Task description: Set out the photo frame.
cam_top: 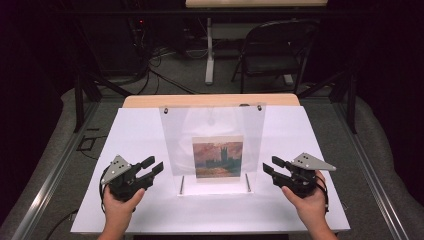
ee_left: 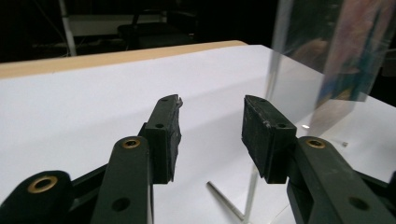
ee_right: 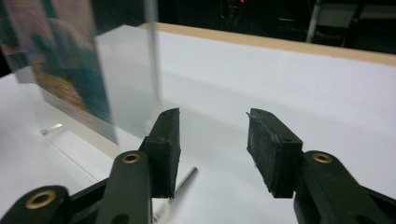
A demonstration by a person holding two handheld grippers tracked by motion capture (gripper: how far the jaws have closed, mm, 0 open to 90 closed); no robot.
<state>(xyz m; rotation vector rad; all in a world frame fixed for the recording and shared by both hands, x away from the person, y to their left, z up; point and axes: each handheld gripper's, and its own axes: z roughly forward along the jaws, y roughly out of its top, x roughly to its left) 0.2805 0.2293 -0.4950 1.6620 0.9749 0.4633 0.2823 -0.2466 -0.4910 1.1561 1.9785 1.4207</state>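
A clear acrylic frame (cam_top: pixel 212 125) stands upright in the middle of the white table (cam_top: pixel 140 135), with a small painting print (cam_top: pixel 218 157) of a building against a red sky inside it. My left gripper (cam_top: pixel 154 166) is just left of the frame's lower left edge, jaws open with nothing between them. My right gripper (cam_top: pixel 270 165) mirrors it off the lower right edge, also open and empty. In the left gripper view the frame's edge (ee_left: pixel 275 65) rises just beyond my gripper (ee_left: pixel 211 133). The right gripper view has the print (ee_right: pixel 70 74) at left, past my gripper (ee_right: pixel 212 149).
Two thin metal pins (cam_top: pixel 182 184) (cam_top: pixel 247 182) lie on the frame's clear base. A wooden strip (cam_top: pixel 210 100) edges the far side of the table. Beyond it stand a folding chair (cam_top: pixel 275 47) and a table leg (cam_top: pixel 209 50) on the floor.
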